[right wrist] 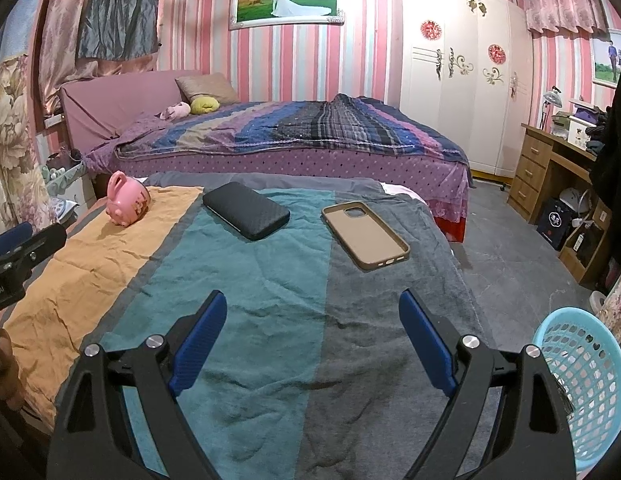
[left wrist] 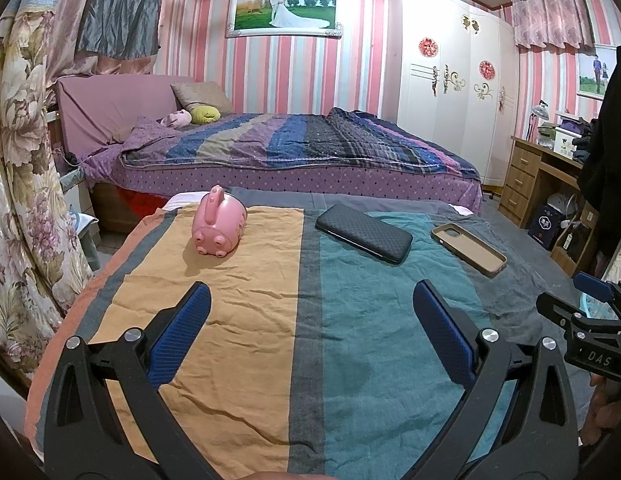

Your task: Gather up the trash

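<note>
Waiting with both tongs wide open and empty over the striped cloth.

Ahead of the left tongs (left wrist: 310, 300) lies the pink piggy cup (left wrist: 218, 226), hard and slippery, so grab its handle. Ahead of the right tongs (right wrist: 312, 312) lie the black case (right wrist: 246, 210) and bendy tan phone case (right wrist: 364, 234); pinch an edge. The blue basket (right wrist: 582, 380) sits right of them.

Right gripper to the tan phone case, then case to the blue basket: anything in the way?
Nothing visible. The open right gripper faces the empty tan phone case across bare striped cloth; the black textured phone lies apart, to its left. The light-blue mesh plastic basket stands off the cloth's right edge, its top open.
</note>
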### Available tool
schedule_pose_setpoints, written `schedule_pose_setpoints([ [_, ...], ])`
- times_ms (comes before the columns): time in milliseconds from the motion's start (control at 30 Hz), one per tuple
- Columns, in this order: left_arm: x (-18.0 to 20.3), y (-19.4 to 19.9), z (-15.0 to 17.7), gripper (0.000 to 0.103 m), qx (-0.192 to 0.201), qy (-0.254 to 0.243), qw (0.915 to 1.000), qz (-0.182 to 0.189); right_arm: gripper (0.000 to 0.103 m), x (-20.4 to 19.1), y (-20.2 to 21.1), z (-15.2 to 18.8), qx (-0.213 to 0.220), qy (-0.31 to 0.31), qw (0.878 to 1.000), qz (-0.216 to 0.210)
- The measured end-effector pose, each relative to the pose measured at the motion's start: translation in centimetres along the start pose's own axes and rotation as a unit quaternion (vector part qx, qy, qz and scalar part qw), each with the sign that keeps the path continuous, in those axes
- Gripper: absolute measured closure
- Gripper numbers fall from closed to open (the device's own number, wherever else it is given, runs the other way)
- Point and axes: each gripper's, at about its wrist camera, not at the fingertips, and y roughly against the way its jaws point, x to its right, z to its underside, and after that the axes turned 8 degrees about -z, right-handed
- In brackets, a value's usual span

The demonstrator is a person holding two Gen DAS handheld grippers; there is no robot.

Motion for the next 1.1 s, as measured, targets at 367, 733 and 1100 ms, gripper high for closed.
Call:
schedule_pose_setpoints([
  [367,0.06,0.02,-0.07,0.005,-0.002,0.002,1.0,-0.001,0.017,-0.12,-0.06,-0.02,-0.001,0.0,1.0,0.001],
  [733,-0.01,0.0,-0.11,0.005,-0.002,0.002,1.0,-0.001,0.017,-0.1,-0.07,-0.01,-0.001,-0.002,1.0,0.0],
  [1100,0.06,0.0,-0.11,0.005,-0.002,0.002,1.0,-0.001,0.017,-0.07,-0.03,-0.02,0.0,-0.002,1.0,0.001],
])
